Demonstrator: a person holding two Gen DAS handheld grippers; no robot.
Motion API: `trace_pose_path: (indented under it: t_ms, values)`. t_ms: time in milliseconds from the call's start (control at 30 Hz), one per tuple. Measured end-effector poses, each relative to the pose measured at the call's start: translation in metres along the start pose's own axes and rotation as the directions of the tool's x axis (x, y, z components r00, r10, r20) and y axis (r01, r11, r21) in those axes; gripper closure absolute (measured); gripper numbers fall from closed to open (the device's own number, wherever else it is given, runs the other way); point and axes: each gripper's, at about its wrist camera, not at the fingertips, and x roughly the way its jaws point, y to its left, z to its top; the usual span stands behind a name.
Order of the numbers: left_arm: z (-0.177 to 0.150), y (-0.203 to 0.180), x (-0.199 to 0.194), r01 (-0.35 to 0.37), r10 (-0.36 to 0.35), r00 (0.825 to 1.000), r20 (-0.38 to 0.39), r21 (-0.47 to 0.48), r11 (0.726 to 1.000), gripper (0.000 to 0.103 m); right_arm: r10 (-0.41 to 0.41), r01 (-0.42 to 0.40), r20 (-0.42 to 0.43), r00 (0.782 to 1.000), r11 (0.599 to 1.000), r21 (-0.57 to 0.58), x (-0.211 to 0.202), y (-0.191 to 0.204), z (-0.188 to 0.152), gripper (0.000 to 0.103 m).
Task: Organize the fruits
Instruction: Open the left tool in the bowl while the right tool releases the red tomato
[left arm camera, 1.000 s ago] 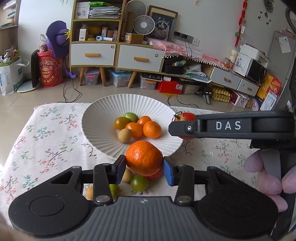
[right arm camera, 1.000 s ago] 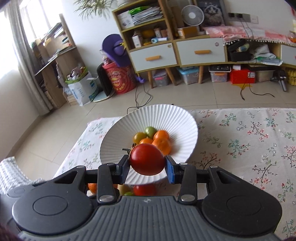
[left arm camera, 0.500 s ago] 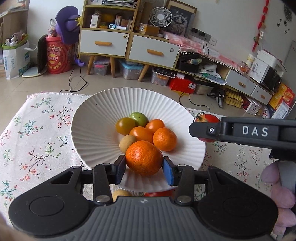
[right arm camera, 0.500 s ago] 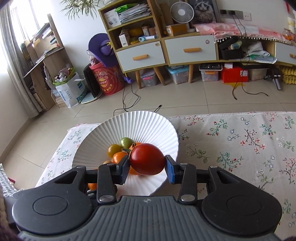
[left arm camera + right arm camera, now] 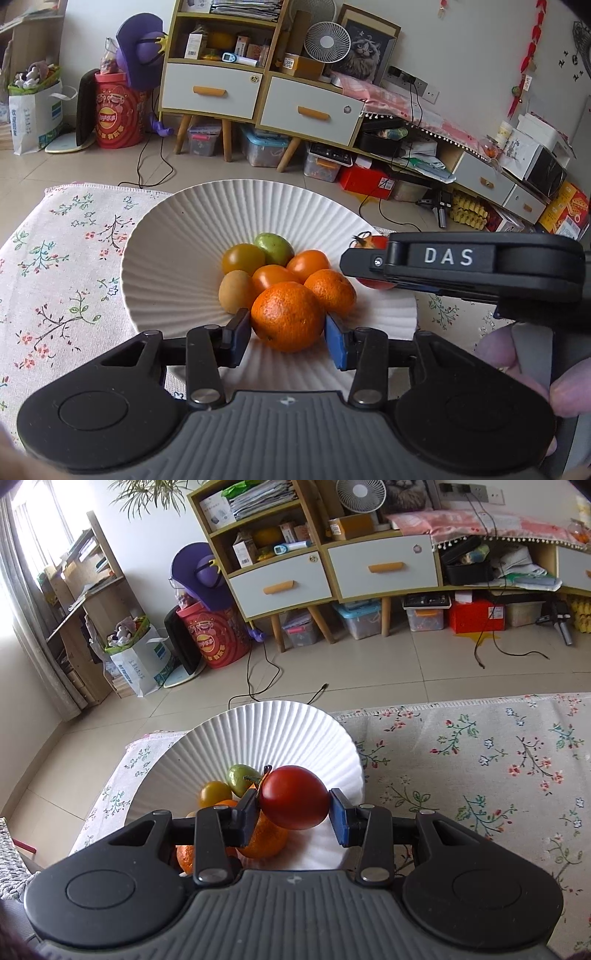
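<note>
A white ribbed bowl (image 5: 177,236) on the floral cloth holds several small fruits: a green one (image 5: 274,244), a yellow-brown tomato (image 5: 242,258), orange tomatoes and a mandarin (image 5: 331,291). My left gripper (image 5: 286,333) is shut on a large orange (image 5: 287,314), low over the bowl's near side. From the right my right gripper (image 5: 360,260) reaches over the bowl's rim, side on, with a red tomato (image 5: 371,242) half hidden behind it. In the right wrist view my right gripper (image 5: 293,809) is shut on that red tomato (image 5: 293,796) above the bowl (image 5: 258,720).
The floral tablecloth (image 5: 480,760) stretches to the right of the bowl. The table's far edge runs just behind the bowl, with tiled floor and a drawer cabinet (image 5: 258,96) beyond. A person's fingers (image 5: 498,350) grip the right gripper's handle.
Both grippers moved forward and down, from the bowl's near edge to over its inside, each still holding its fruit. The loose fruits on the cloth in front of the bowl dropped out of view.
</note>
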Motion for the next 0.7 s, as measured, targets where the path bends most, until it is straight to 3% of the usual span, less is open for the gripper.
trace_pose_path:
  t_ms: [367, 700]
  values:
    - [0.004, -0.005, 0.0, -0.013, 0.012, 1.0, 0.016, 0.046, 0.999, 0.056, 0.006, -0.006, 0.016, 1.0, 1.0, 0.02, -0.006, -0.004, 0.006, 0.062]
    - [0.004, -0.011, -0.016, -0.024, 0.022, 0.999, 0.026, 0.103, 0.994, 0.036, -0.019, 0.018, 0.021, 1.0, 1.0, 0.007, -0.027, 0.0, 0.006, 0.052]
